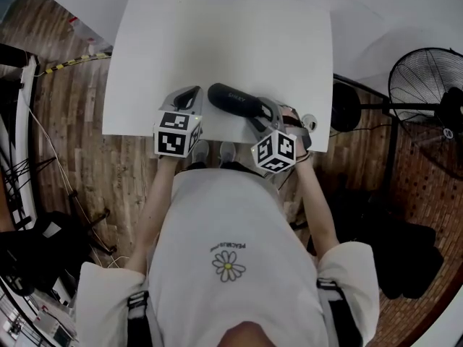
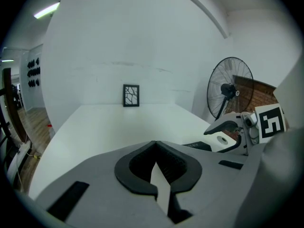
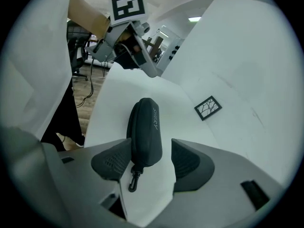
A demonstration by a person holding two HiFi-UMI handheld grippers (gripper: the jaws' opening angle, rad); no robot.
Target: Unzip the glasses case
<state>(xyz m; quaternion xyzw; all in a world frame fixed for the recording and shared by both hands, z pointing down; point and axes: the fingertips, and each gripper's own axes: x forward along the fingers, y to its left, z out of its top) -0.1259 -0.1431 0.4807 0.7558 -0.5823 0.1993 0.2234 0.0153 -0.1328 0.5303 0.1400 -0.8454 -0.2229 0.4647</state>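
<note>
Case [image 1: 235, 100] shut along its visible side, unzipping not yet begun. The black case lies flat on the white tabletop [image 1: 217, 35], its zip seam [image 3: 131, 127] showing no gap in the right gripper view. That leaves the whole job ahead, by the look of it: find the pull, steady the case and run the zip round. No view shows the pull clearly.

The right tongs [image 3: 151, 148] stand open, straddling the case's near end. The left pad lies against the case's side or just beside it, and a strip of tabletop shows between the case and the right pad, so the hold is not clamped. A small clip [image 3: 134, 178] hangs from that near end, back between the jaws, and the rest of the case runs straight ahead of the tongs.

The left tongs [image 2: 156, 145] are closed tip to tip and hold nothing, with only a sliver of tabletop showing between the pads. From them, the case lies just off to the right and slightly ahead, apart from the tips. In the head view both tongs sit at the tabletop's near edge, the left [image 1: 187, 96] beside the case's far end.
</note>
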